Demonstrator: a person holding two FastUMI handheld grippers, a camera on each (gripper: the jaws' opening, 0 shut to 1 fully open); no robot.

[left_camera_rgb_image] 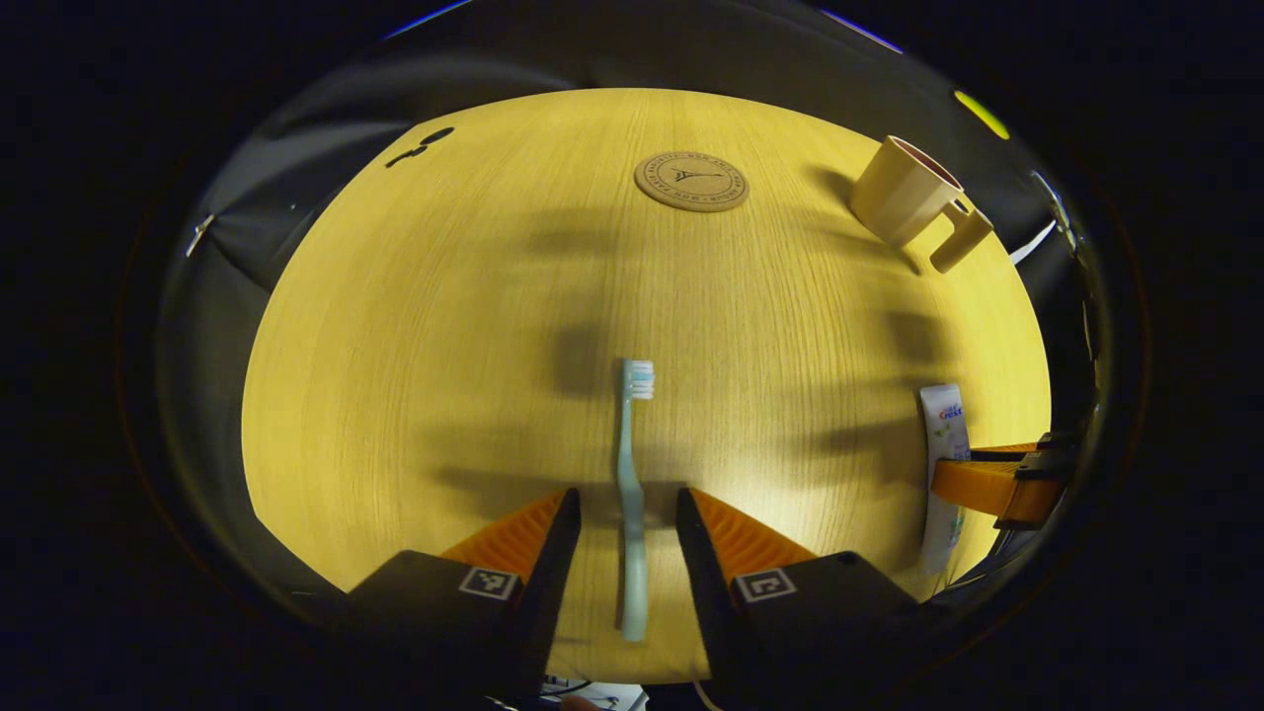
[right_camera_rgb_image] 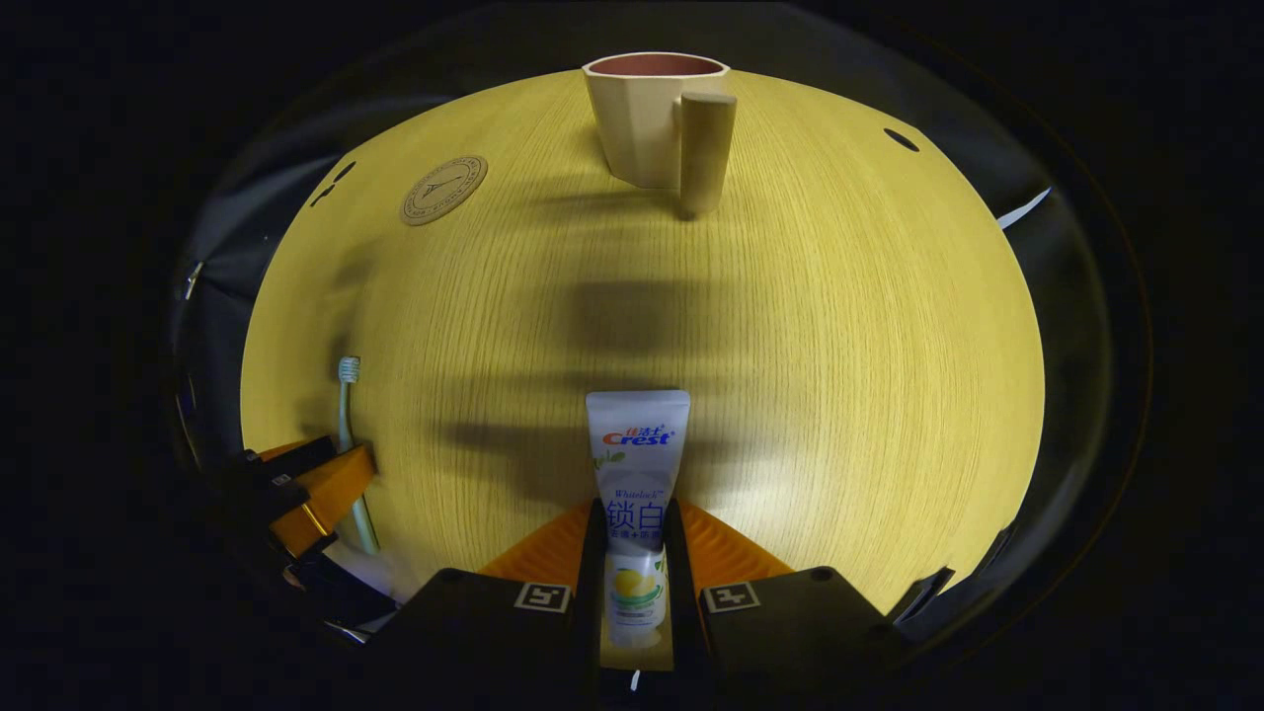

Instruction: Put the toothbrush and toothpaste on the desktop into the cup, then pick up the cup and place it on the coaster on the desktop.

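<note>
Wooden tabletop (left_camera_rgb_image: 444, 346) carries all: toothbrush (left_camera_rgb_image: 630, 494) between left tongs (left_camera_rgb_image: 628, 506), apart; Crest toothpaste (right_camera_rgb_image: 635, 494) clamped by right tongs (right_camera_rgb_image: 634, 518). Cup (right_camera_rgb_image: 657, 114) empty, off coaster (right_camera_rgb_image: 443, 190). Both insertions and cup placement remain.

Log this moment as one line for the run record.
left gripper: open, straddling toothbrush | right gripper: shut on toothpaste | cup: empty, upright | coaster: bare

The desk (right_camera_rgb_image: 839, 326) is showing a fine-grained wood veneer with a soft sheen. The cup (right_camera_rgb_image: 647, 114) is looking like matt plastic. The toothpaste (right_camera_rgb_image: 637, 474) tube is gleaming as glossy plastic, the toothbrush (left_camera_rgb_image: 629, 474) is appearing smooth plastic, and the coaster (left_camera_rgb_image: 691, 181) is reading as engraved wood.
</note>
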